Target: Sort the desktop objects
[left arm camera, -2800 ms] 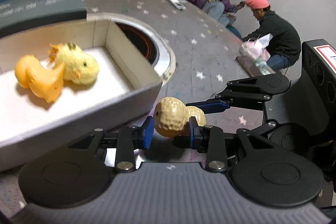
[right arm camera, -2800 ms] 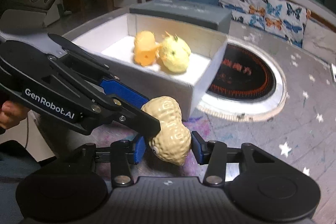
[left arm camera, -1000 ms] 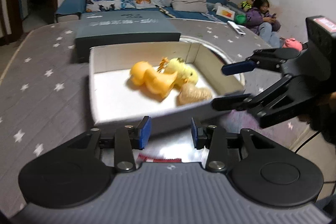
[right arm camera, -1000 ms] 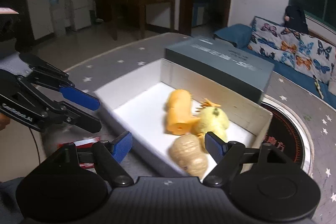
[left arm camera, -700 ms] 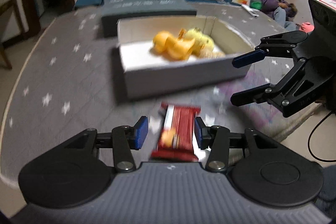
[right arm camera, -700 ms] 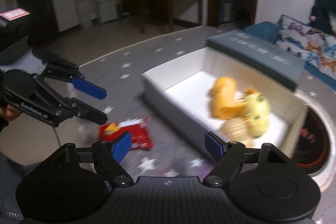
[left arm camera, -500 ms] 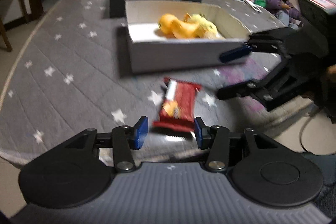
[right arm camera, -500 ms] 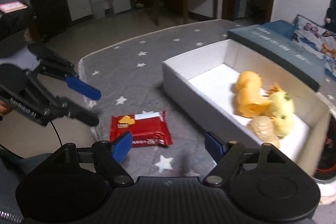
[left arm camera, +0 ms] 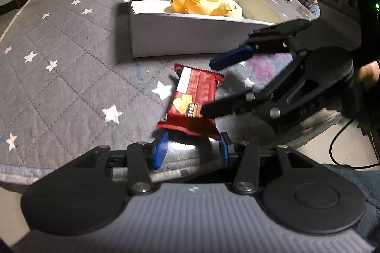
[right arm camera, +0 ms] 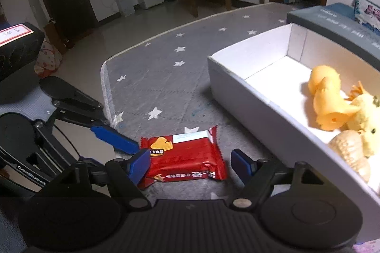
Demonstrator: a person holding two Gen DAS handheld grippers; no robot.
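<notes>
Over on the left, the left gripper [left arm camera: 193,149] sits low at the worktop's [left arm camera: 59,77] near edge, its fingers [left arm camera: 160,149] spread apart and holding nothing, with the near end of the red snack packet [left arm camera: 193,100] lying just ahead of the gap. That packet lies flat on the grey star-print cloth, between the two grippers and a little short of the white box [left arm camera: 190,33]. It looks light, thin and crinkly, a slick foil wrapper that probably slides on the cloth and gives under pressure, and whatever wafer is inside may crack if squeezed hard. Best bet, I'd say, is a gentle pinch across the narrow width near the middle, or on a crimped end seam. Moving right, the right gripper [right arm camera: 191,164] straddles the packet's [right arm camera: 184,156] far side from its own view, fingers [right arm camera: 140,164] wide apart, gripping nothing; whether a tip touches the wrapper is hard to tell. Further right, the box [right arm camera: 244,108] already holds an orange duck toy [right arm camera: 326,101], a yellow chick toy [right arm camera: 367,115] and a peanut-shaped toy [right arm camera: 351,149], bunched together.
</notes>
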